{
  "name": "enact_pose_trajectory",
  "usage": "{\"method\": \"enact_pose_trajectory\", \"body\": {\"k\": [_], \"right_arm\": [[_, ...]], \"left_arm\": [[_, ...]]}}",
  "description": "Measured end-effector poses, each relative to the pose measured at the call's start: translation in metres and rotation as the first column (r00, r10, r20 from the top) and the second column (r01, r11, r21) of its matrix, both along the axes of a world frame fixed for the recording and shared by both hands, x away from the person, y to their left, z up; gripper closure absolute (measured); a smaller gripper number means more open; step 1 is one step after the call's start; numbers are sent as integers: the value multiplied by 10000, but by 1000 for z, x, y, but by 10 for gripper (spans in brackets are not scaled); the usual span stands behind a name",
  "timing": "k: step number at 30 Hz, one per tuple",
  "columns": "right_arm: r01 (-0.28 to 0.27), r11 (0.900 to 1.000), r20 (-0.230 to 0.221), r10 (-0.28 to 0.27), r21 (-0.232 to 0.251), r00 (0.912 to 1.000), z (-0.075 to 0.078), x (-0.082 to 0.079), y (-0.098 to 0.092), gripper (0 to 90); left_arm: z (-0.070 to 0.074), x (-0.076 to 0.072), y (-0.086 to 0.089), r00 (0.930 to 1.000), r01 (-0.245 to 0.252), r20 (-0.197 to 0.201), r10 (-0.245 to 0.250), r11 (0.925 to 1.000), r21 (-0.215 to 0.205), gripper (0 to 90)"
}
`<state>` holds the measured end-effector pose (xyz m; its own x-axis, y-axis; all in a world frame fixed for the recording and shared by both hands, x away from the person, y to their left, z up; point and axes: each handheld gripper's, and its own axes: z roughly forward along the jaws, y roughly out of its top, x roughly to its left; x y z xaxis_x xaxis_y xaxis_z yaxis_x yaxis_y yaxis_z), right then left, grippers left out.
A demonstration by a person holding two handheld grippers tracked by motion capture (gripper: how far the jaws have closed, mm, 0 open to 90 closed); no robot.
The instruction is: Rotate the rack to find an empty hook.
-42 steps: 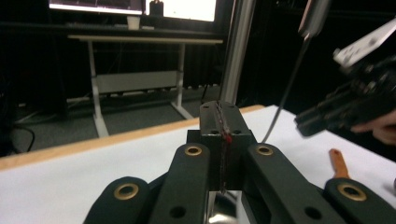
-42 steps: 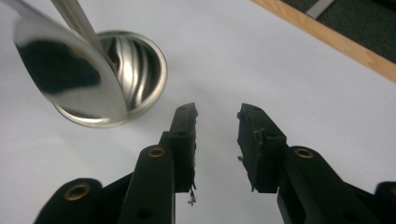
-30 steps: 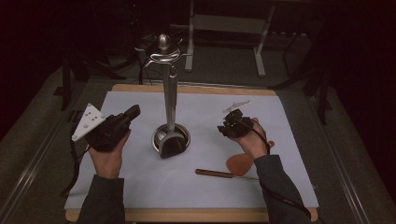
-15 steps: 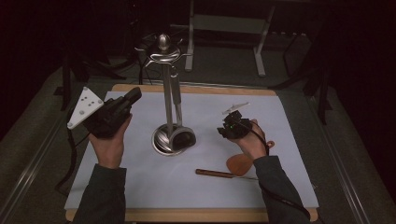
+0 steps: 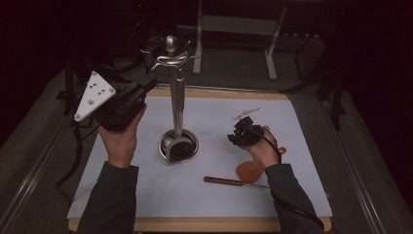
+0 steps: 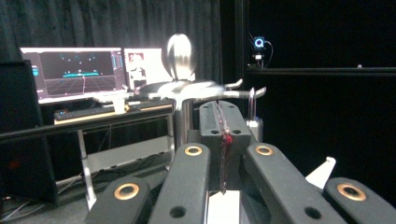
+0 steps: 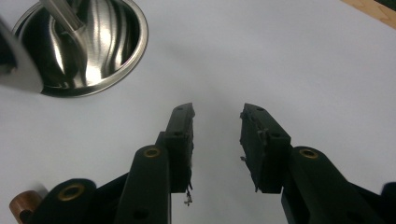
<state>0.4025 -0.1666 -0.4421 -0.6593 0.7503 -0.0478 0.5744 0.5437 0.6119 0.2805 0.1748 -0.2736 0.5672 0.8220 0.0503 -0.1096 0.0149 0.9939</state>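
A tall metal utensil stand (image 5: 176,97) rises from a round dish base (image 5: 165,144) in the middle of the white mat. A dark, rounded utensil head (image 5: 181,152) rests at the front of that base. My left gripper (image 5: 147,85) is raised beside the stand's hooked top (image 6: 180,91), and its jaws (image 6: 223,114) are shut, with a thin dark-red strand along the seam. My right gripper (image 5: 241,134) hovers low over the mat right of the base (image 7: 93,51). It (image 7: 217,116) is open with nothing between the pads, and its jaws have just been opening.
A wooden spatula (image 5: 243,174) lies on the mat under my right wrist; its handle end (image 7: 23,203) is near that gripper. The mat (image 5: 292,146) covers a wooden table. Monitors (image 6: 79,72) and a metal frame stand behind the table.
My left hand has lifted its gripper from beside the base up toward the top of the stand. The right hand has stayed in place.
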Motion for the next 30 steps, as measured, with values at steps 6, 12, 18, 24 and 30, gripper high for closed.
{"method": "enact_pose_trajectory", "body": {"k": [6,12,18,24,30], "right_arm": [[40,10000,-20,-39,48,10000,0,0,-4,638],[46,9999,-74,-46,104,10000,0,0,-6,636],[-2,9999,-46,3,135,10000,1,-1,-4,635],[32,9999,-71,-31,143,10000,0,0,-6,634],[64,9998,-121,-62,182,9999,0,-1,-6,631]], "left_arm": [[4,7,2,9998,-179,-60,180,9998,25,900],[4,10,4,9997,-243,-80,243,9997,37,900],[5,13,8,9990,-444,-109,444,9990,53,900],[5,19,13,9974,-693,-202,694,9976,12,900],[5,28,18,9954,-883,-377,881,9961,-38,900]]}}
